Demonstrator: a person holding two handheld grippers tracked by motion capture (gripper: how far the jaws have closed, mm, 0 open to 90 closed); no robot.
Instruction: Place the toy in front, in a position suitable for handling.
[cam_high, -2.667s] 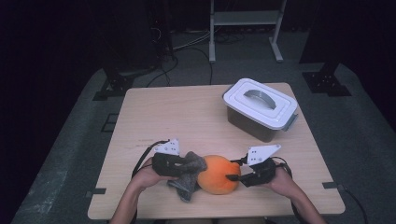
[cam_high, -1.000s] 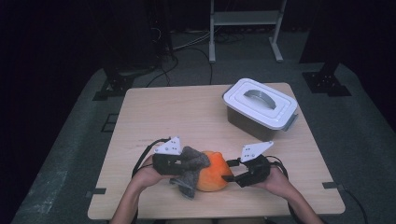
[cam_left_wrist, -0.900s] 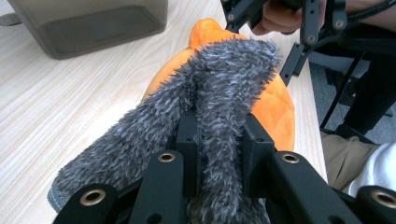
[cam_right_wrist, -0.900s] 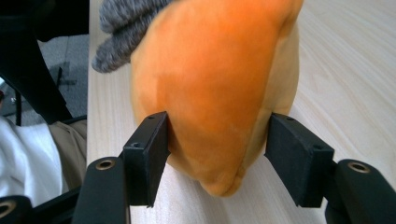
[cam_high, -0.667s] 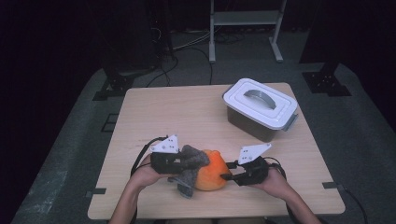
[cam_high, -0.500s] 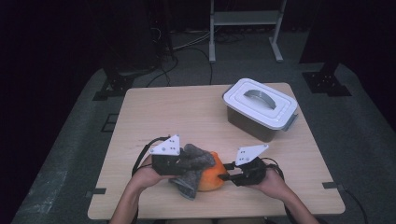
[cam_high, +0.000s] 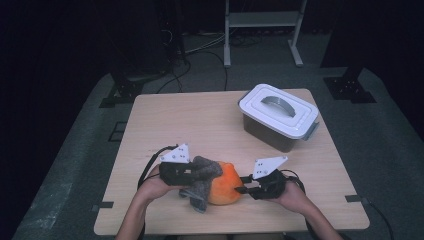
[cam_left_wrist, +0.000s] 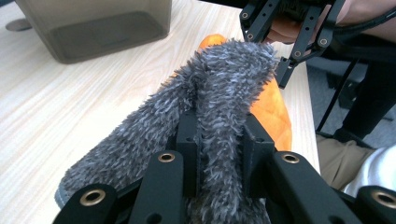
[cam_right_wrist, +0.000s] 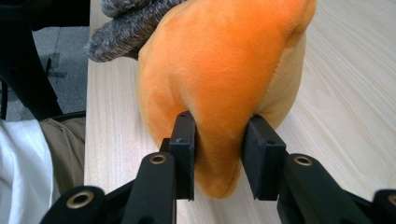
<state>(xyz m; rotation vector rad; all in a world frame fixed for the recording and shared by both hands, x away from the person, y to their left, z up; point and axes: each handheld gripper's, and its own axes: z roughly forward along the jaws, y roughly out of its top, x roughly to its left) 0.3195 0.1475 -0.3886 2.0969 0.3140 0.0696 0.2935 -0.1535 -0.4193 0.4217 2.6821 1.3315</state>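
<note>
high view: orange plush (cam_high: 226, 182) lies at the table's (cam_high: 200, 125) near edge, grey fuzzy cloth (cam_high: 202, 175) draped over it. left gripper view: left gripper (cam_left_wrist: 219, 140) clamps the cloth. right gripper view: right gripper (cam_right_wrist: 218, 140) pinches the plush.

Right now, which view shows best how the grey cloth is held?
The left gripper view: the fingers pinch a fold of the cloth. The high view shows it small, draped on the orange toy; the right gripper view shows its edge.
</note>
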